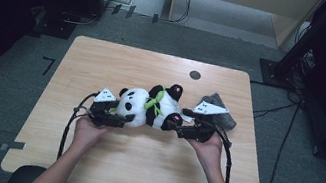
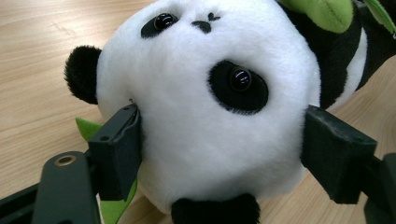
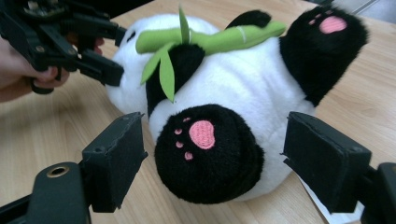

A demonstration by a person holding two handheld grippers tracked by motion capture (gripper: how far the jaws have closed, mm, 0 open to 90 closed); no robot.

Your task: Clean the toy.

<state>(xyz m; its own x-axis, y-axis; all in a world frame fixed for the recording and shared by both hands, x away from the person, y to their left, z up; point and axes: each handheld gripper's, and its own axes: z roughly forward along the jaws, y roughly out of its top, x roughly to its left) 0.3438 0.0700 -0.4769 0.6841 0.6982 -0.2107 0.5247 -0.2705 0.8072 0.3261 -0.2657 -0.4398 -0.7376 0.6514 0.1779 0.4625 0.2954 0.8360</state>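
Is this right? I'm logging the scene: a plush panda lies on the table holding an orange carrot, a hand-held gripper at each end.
Not quite: the panda holds a green bamboo stalk, not an orange carrot, as the right gripper view shows. The rest stands: it lies on the table, with a left hand-held gripper at its head and a right hand-held gripper at its feet.

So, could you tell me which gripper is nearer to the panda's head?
Left. The left gripper has its jaws on either side of the panda's head. The right gripper is at the other end, jaws open around a foot.
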